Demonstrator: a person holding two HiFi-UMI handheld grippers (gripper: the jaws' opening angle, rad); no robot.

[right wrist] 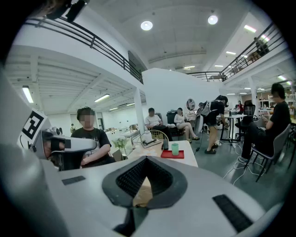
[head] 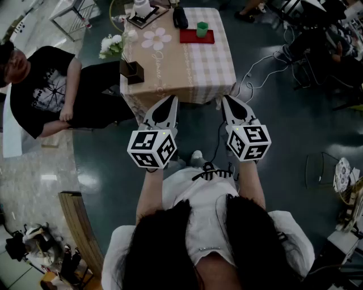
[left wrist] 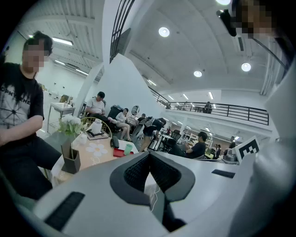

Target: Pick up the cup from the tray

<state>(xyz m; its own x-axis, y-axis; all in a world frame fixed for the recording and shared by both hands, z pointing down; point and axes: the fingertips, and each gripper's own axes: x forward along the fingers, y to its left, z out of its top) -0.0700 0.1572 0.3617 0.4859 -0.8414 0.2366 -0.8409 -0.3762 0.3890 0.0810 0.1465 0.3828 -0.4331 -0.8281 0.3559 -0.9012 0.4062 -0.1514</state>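
A green cup (head: 202, 29) stands upright on a red tray (head: 197, 37) at the far side of a checked table (head: 193, 68). Both grippers hang in the air short of the table's near edge, well away from the cup. My left gripper (head: 172, 101) is shut with nothing in it, and my right gripper (head: 226, 99) is shut and empty too. In the left gripper view the cup (left wrist: 128, 149) and tray (left wrist: 119, 152) show small, beyond the closed jaws (left wrist: 149, 155). From the right gripper (right wrist: 147, 160), the cup (right wrist: 175, 148) stands on the tray (right wrist: 172, 154) straight ahead.
A person in a black shirt (head: 39, 85) sits left of the table. On the table are white flowers (head: 113, 44), a dark holder (head: 131, 69), a black object (head: 180, 17) and a white item on a dark base (head: 143, 11). Cables (head: 255, 71) trail on the floor at right.
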